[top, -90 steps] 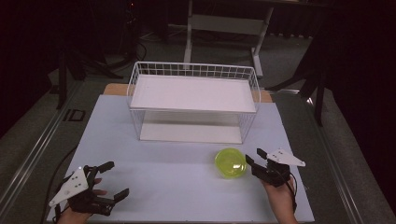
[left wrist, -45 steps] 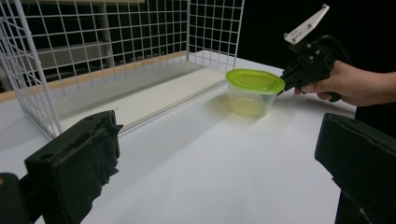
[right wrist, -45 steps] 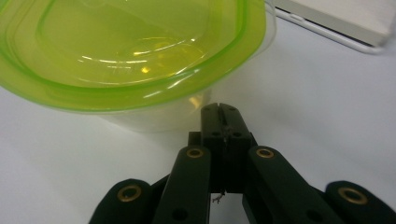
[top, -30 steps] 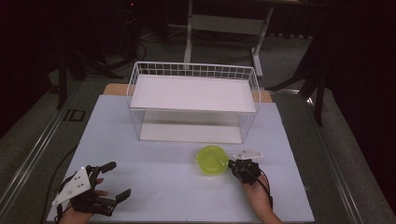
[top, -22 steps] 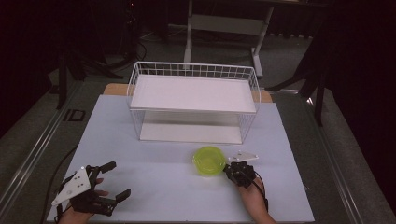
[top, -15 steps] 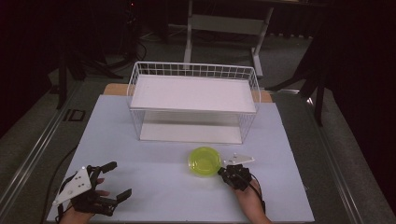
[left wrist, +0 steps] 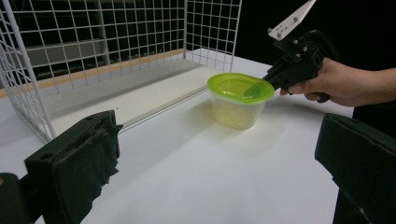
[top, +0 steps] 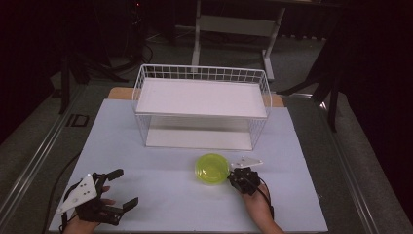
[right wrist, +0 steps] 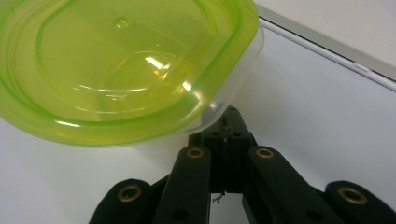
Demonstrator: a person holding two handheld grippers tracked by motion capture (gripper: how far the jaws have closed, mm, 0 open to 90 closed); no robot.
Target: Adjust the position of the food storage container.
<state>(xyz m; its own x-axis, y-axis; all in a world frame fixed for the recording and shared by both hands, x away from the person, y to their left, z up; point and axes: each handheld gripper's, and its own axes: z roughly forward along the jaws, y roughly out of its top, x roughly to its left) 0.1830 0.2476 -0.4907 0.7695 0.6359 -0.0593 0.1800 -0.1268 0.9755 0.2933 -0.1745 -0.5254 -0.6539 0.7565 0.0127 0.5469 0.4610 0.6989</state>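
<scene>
The right gripper (top: 233,175) is clenching the near rim of the tub (top: 212,168), a clear plastic container with a lime-green lid. In the right gripper view the jaws are pressed tight together right under the tub (right wrist: 126,70), at its lid edge. In the left gripper view the right gripper (left wrist: 271,77) is meeting the tub (left wrist: 239,100) at the rim on the side farthest from the basket (left wrist: 93,51), with the person's hand (left wrist: 336,84) wrapping the handle behind it.

The tub is sitting on the white worktop (top: 160,204), just in front of the basket (top: 202,105), a white wire rack with a flat white shelf inside, and toward that basket's right half. The tub is standing upright and apart from the basket's front wire wall.

The left gripper (top: 114,190) is resting on the worktop well to the left of the tub, near the front edge, far from the basket. Its jaws are standing wide apart, released, with nothing between them; in the left gripper view the two black pads (left wrist: 84,163) are framing bare worktop (left wrist: 201,186), and the tub is lying well beyond them. A grey three-cornered plate is sitting on top of each gripper.
</scene>
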